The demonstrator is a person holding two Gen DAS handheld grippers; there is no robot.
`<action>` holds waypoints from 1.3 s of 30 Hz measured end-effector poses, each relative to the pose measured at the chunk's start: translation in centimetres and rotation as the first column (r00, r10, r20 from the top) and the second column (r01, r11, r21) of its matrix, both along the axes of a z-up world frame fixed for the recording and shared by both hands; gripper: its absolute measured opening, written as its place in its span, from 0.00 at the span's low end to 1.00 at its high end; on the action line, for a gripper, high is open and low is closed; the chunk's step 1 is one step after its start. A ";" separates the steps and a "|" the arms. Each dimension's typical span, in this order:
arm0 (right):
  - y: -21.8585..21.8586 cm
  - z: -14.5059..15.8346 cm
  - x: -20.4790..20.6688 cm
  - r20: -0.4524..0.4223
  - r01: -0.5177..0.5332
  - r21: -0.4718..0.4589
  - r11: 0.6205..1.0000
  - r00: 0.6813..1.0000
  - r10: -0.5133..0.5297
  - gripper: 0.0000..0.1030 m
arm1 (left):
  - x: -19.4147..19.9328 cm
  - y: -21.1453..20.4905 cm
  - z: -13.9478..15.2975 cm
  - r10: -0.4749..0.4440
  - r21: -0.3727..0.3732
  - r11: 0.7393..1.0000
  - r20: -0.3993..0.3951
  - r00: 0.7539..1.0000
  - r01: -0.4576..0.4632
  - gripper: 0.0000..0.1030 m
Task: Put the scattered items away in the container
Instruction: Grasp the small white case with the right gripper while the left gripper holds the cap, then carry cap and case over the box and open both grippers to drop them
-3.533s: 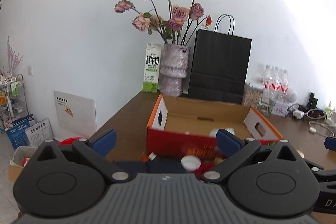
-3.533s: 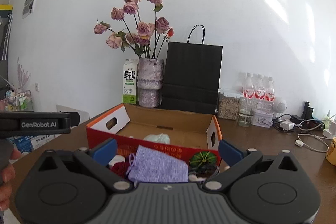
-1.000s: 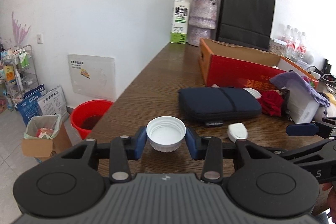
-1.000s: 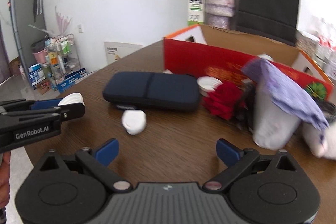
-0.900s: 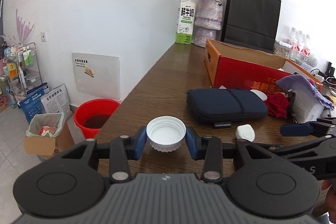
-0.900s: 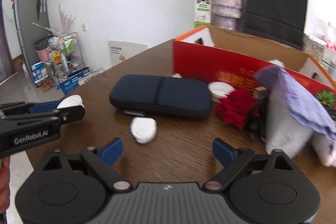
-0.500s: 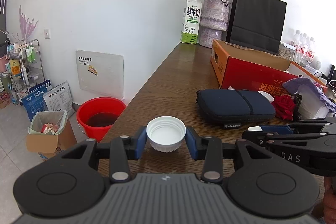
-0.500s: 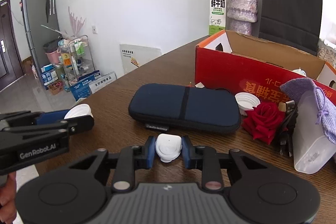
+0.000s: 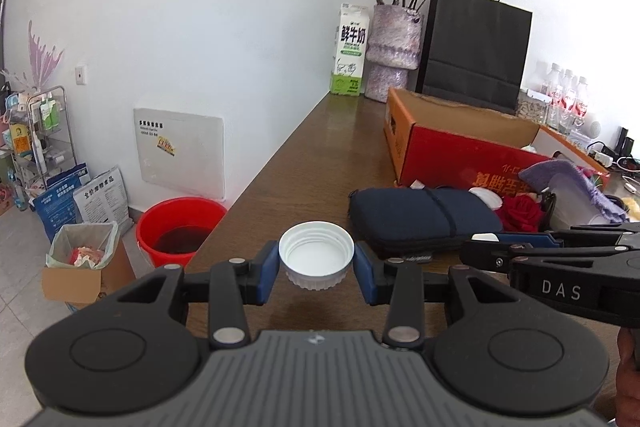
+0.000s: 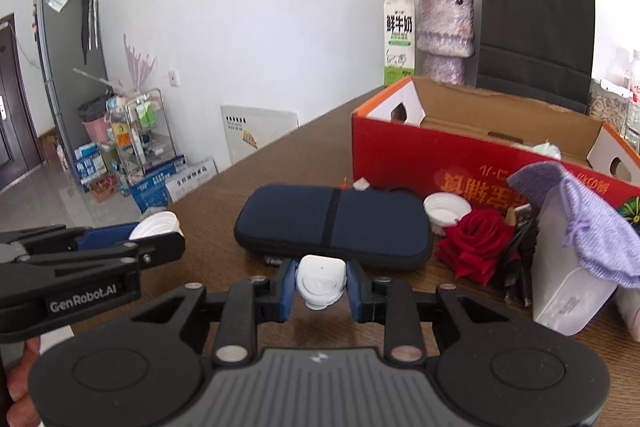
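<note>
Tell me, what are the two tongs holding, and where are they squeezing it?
The left tongs squeeze a white bottle cap by its ribbed sides. The right tongs pinch a small white plastic gadget by its two side edges.

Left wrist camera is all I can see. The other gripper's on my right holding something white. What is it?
Observer: A small white rounded gadget, pinched between the right gripper fingers.
Operator: Is anything inside the red box?
Observer: The right wrist view shows the red box interior mostly bare cardboard, with something pale near its far right corner.
Operator: What's behind the rose?
Observer: Dark cables stand between the red rose and a white plastic container.
</note>
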State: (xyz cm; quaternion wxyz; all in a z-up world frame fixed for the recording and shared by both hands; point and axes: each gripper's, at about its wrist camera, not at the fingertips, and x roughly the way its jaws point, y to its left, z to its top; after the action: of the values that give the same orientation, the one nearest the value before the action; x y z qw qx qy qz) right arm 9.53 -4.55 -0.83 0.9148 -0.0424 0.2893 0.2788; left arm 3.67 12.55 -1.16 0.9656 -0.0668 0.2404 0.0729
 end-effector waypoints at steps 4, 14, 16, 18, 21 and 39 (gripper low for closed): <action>-1.2 1.4 0.1 0.049 0.014 0.030 0.999 0.999 -0.015 0.25 | 0.2 -0.9 1.2 -0.016 0.003 1.000 0.032 0.999 0.016 0.39; -5.0 6.0 1.7 0.176 0.082 0.112 0.990 0.979 -0.101 0.25 | 2.8 -4.7 6.0 -0.083 0.032 0.996 0.167 0.982 0.079 0.39; -6.0 6.9 2.4 0.195 0.101 0.130 0.986 0.973 -0.126 0.25 | 3.7 -5.6 6.8 -0.093 0.039 0.995 0.193 0.977 0.087 0.39; -7.1 7.7 3.4 0.214 0.123 0.145 0.982 0.965 -0.152 0.25 | 5.0 -6.6 7.7 -0.099 0.043 0.995 0.216 0.971 0.092 0.39; -8.6 8.8 5.0 0.226 0.153 0.162 0.975 0.956 -0.188 0.25 | 7.0 -8.0 8.6 -0.104 0.051 0.994 0.238 0.966 0.095 0.39; -16.0 5.3 15.6 0.106 0.373 0.180 0.910 0.913 -0.394 0.25 | 20.3 -14.5 4.8 -0.091 0.166 0.984 0.148 0.985 0.066 0.40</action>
State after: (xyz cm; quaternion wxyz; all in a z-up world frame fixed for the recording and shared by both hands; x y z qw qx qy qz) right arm 25.18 -20.52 4.49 0.9701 0.0676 0.2046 0.1115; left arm 24.01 -1.94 3.67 0.9857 0.0153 0.1606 0.0486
